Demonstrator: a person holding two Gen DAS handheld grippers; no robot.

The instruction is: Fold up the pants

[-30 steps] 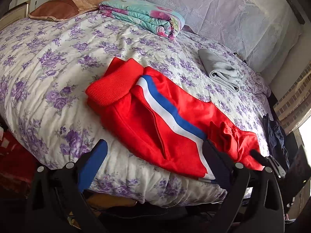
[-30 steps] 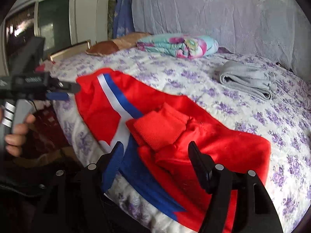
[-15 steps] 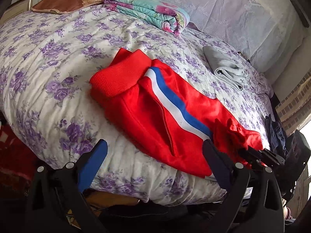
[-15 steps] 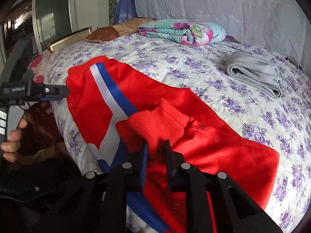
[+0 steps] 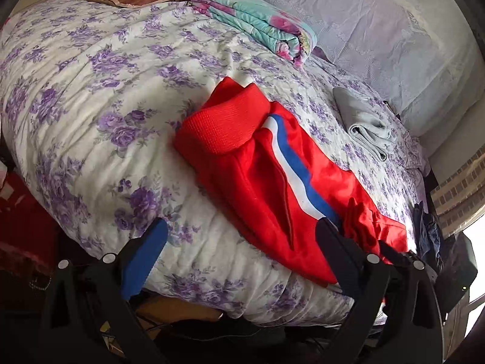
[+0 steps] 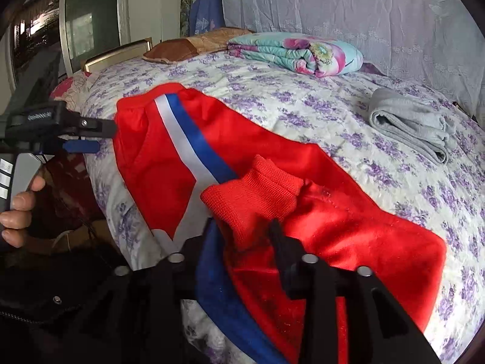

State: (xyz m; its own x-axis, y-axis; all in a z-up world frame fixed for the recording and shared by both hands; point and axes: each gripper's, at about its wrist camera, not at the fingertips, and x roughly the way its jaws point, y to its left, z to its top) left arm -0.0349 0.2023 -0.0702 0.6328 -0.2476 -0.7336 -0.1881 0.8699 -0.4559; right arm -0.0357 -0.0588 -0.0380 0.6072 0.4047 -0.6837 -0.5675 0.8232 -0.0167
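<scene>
R tongs (image 6: 242, 227) reopened since 0.5s, straddling pants (image 6: 251, 194) cuff | L tongs (image 5: 242, 236) spread (label unreadable)

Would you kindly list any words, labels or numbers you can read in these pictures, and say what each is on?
No text is legible.
Pale lettering on the left gripper body, seen from the right wrist: too blurred to read.
The red pants, bedspread and folded grey garment show no text.
</scene>
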